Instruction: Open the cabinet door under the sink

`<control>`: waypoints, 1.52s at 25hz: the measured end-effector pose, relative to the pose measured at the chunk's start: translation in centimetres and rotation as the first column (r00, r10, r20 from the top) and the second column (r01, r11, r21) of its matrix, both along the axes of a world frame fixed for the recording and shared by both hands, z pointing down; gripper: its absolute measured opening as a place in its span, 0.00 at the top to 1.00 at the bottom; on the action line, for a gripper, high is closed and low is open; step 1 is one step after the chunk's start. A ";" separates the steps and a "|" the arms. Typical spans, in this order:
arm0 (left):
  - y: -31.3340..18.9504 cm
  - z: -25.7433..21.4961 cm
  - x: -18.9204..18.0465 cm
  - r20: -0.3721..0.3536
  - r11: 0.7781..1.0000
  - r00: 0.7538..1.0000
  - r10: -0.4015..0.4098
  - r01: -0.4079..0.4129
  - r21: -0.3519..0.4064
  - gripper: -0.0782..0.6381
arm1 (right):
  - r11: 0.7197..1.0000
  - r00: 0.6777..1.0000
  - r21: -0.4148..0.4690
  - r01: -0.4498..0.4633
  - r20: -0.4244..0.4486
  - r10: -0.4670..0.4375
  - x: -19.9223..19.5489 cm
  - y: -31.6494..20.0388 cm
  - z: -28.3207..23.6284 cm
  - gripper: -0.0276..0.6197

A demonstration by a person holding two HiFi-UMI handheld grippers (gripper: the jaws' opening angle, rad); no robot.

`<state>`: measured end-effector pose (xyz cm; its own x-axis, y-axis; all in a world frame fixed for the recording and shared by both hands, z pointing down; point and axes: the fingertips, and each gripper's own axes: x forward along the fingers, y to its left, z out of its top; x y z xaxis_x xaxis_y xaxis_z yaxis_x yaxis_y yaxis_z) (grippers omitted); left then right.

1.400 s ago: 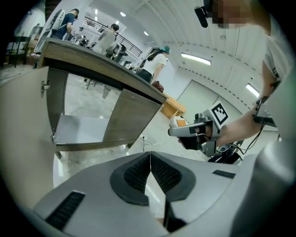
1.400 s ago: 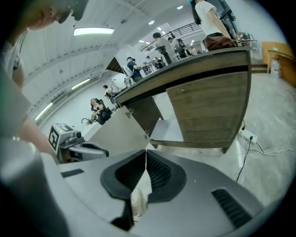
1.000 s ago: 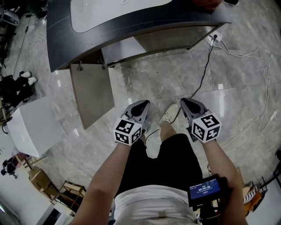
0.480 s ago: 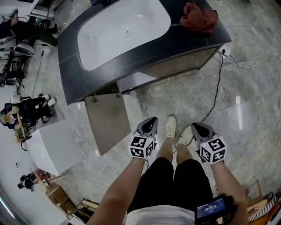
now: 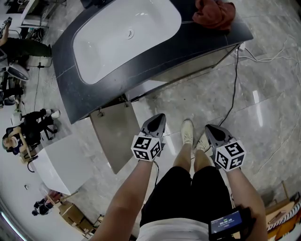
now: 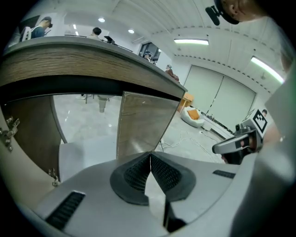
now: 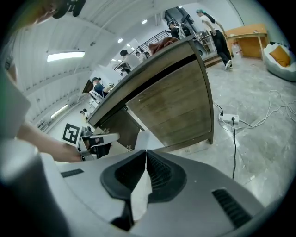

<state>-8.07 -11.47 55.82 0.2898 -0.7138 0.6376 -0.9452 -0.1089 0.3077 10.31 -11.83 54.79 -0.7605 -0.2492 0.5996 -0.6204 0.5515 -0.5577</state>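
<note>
The sink cabinet has a dark counter [image 5: 188, 40] with a white basin [image 5: 124, 35]. Its left door [image 5: 116, 136] stands swung out over the floor, hinges at its top edge; in the left gripper view the door's inner face [image 6: 23, 134] and the bare opening show beside the still closed right door [image 6: 143, 125]. My left gripper [image 5: 160, 118] is shut and empty, just right of the open door. My right gripper [image 5: 209, 129] is shut and empty too, farther right, facing the closed wooden door [image 7: 175, 106].
A red cloth [image 5: 214, 14] lies on the counter's far right. A black cable [image 5: 231, 94] runs across the marble floor to a power strip [image 7: 230, 118]. A white box [image 5: 61, 164] stands left of the open door. People sit at the far left. My feet [image 5: 188, 132] are between the grippers.
The view has tipped up, bringing the whole basin and red cloth into sight. Both grippers stay shut; the left one now sits close beside the open door.
</note>
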 end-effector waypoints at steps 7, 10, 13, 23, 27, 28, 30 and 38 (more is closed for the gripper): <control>-3.4 0.0 -1.8 0.017 0.998 0.998 0.066 -0.066 0.020 0.88 | 1.000 1.000 0.005 -0.021 -0.006 0.021 -2.4 -1.6 0.5 0.93; -5.3 0.4 -2.9 0.047 0.996 0.996 0.080 -0.081 0.025 0.87 | 0.999 0.999 -0.004 -0.043 -0.010 0.043 -2.8 -2.0 0.6 0.93; -7.6 0.7 -4.3 0.106 0.993 0.989 0.105 -0.110 0.039 0.77 | 0.997 0.997 -0.018 -0.073 -0.024 0.072 -2.4 -2.3 0.9 0.93; -12.2 1.7 -6.4 0.060 0.989 0.990 0.130 -0.134 0.060 0.54 | 0.984 0.983 -0.057 -0.168 -0.090 0.162 0.6 -2.1 1.6 0.93; -12.8 1.3 -6.2 0.074 0.985 0.987 0.143 -0.149 0.086 0.54 | 0.975 0.975 -0.067 -0.210 -0.092 0.204 1.1 -2.2 1.7 0.93; -12.9 1.2 -6.3 0.086 0.985 0.986 0.140 -0.147 0.090 0.54 | 0.974 0.974 -0.070 -0.216 -0.090 0.210 1.0 -2.2 1.7 0.93; -13.3 1.2 -6.5 0.123 0.984 0.983 0.139 -0.151 0.096 0.54 | 0.973 0.973 -0.069 -0.218 -0.096 0.211 0.9 -2.2 1.7 0.93; -14.4 0.9 -6.0 0.162 0.982 0.979 0.127 -0.147 0.122 0.69 | 0.971 0.961 -0.053 -0.234 -0.160 0.223 1.7 -1.6 0.8 0.93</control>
<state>-14.03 -25.90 56.72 0.2970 -0.7551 0.5845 -0.9532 -0.2708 0.1345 12.02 -13.39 55.55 -0.5864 -0.3585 0.7263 -0.8060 0.3471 -0.4795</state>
